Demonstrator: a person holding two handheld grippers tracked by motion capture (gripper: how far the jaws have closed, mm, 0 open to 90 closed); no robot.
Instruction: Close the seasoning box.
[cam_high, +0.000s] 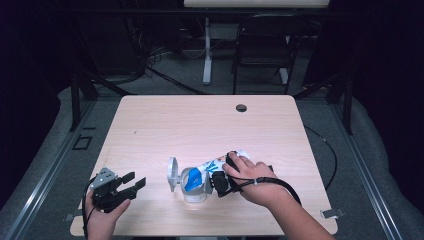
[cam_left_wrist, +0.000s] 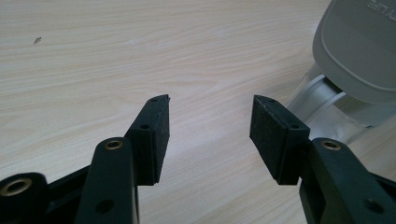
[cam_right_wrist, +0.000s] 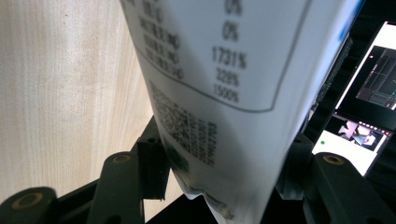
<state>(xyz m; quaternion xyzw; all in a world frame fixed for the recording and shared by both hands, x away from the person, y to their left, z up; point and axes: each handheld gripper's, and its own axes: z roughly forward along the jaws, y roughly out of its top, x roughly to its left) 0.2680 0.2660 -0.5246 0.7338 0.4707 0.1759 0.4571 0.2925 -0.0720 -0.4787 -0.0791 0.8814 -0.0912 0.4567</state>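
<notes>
At the near edge of the table (cam_high: 150, 120), around six o'clock, the right gripper (cam_high: 220, 182) was clamped on a white-and-blue packet (cam_high: 212, 167), tilting its lower end into the mouth of a clear container (cam_high: 195, 190) whose grey flip lid (cam_high: 172, 174) stood open at the nine o'clock side. In the right gripper view the packet (cam_right_wrist: 224, 70) ran right between the two black jaws, both pressing its printed sides, nutrition figures and a code square facing the lens. Over at seven o'clock, the left gripper (cam_high: 131, 184) sat idle, jaws well apart and nothing between them; from its own camera the left gripper (cam_left_wrist: 210, 126) pointed at bare wood, with the lid (cam_left_wrist: 359, 42) and the container (cam_left_wrist: 322, 107) off at two o'clock, near but not touched.

The danger, as I read it: nobody was steadying that container. The packet was leaning on its rim, and a push from the right hand (cam_high: 252, 177) could have tipped it or skidded it toward nine o'clock. A soft packet squeezed mid-body could also have buckled, slipped from the jaws, or spilled beside the mouth. And the open lid stood close enough to get knocked shut.
</notes>
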